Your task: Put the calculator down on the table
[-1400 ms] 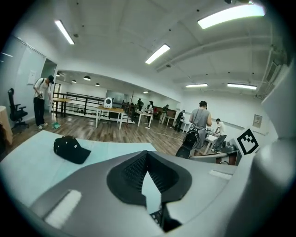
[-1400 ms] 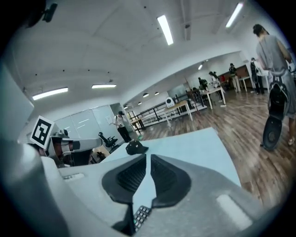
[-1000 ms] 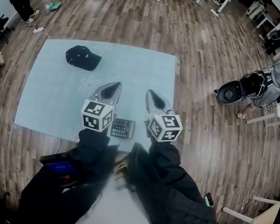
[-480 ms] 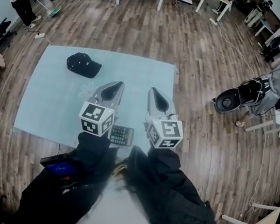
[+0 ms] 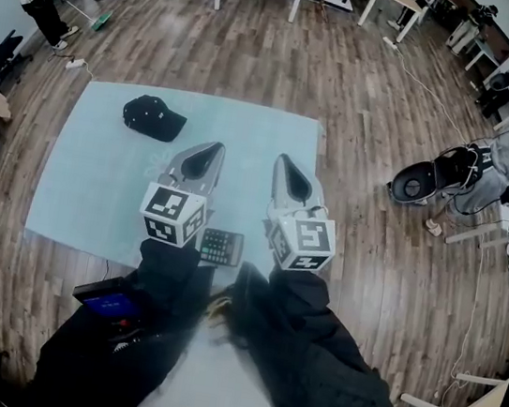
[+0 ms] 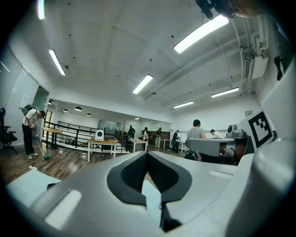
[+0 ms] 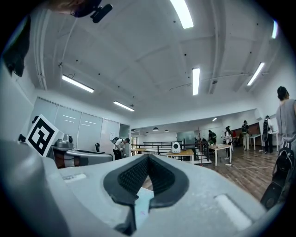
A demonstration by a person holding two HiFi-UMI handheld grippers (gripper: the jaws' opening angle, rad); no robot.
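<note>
One floor [image 5: 287,51]: wooden boards are spreading out on every side of the scene.
Table [image 5: 87,182]: its pale blue top is lying in the middle of that floor, carrying two things.
Left claw [image 5: 209,152]: it is hovering over the table's near middle, pointing far; its jaws are pressing together with nothing between them.
Right claw [image 5: 285,163]: it is hovering just right of the left one, also pointing far; its jaws are meeting too, gripping nothing.
Cap [image 5: 154,117]: black, it is sitting on the table's far left part, well apart from both claws.
Calculator [image 5: 221,247]: it is lying flat at the table's near edge, keys up, showing between the rear ends of the two claws.
</note>
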